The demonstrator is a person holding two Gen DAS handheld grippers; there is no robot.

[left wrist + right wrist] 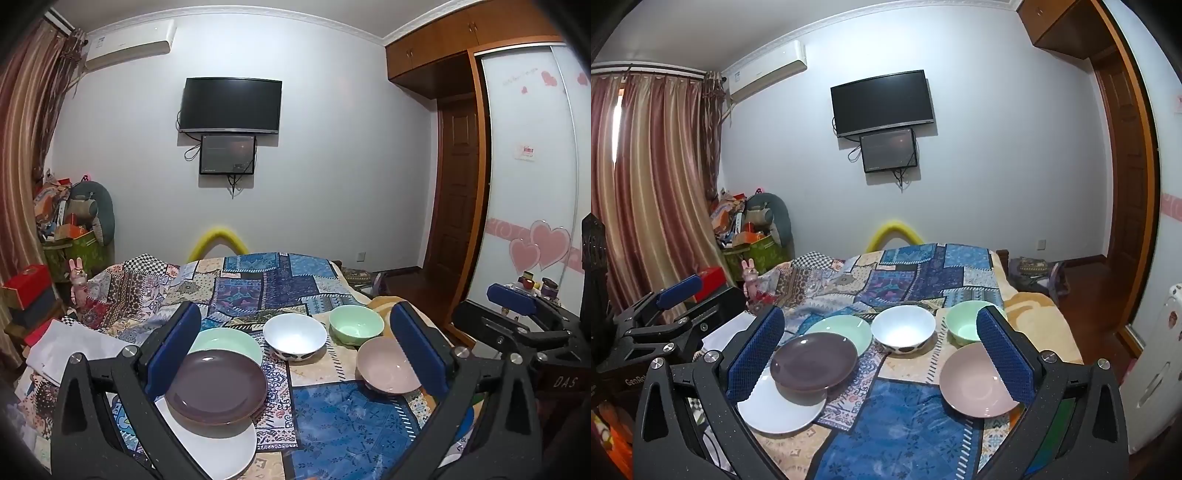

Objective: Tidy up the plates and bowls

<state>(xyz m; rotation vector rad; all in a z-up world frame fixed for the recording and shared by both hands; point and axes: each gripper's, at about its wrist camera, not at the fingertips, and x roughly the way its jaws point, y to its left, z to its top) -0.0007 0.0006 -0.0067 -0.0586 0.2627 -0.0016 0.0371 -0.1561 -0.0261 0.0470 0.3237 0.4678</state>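
Your left gripper [295, 350] hangs above the bed [314, 417] with its blue-padded fingers [173, 347] spread wide, holding and touching nothing; your right gripper [882, 354] is spread just as wide and is likewise empty. Both point along the bed toward the far wall with the television [231, 105]. The dishes sit on the patchwork quilt [905, 424], a flat printed fabric of blue, cream and checkered blocks. On your left, three shallow round plates overlap in a line running away from you: a glossy white plate [779, 410] nearest, a dark purple plate [812, 360] resting on its far edge, and a pale green plate [846, 328] partly under the purple one's far rim. Just beside them to the right stands a deep white bowl [903, 326] with dark patches on its outer wall, upright, mouth up. Further right, a small mint green bowl [964, 325] sits upright, and nearer you a smooth pink bowl [975, 384] lies apart from it, its rim partly behind your right gripper's right finger.
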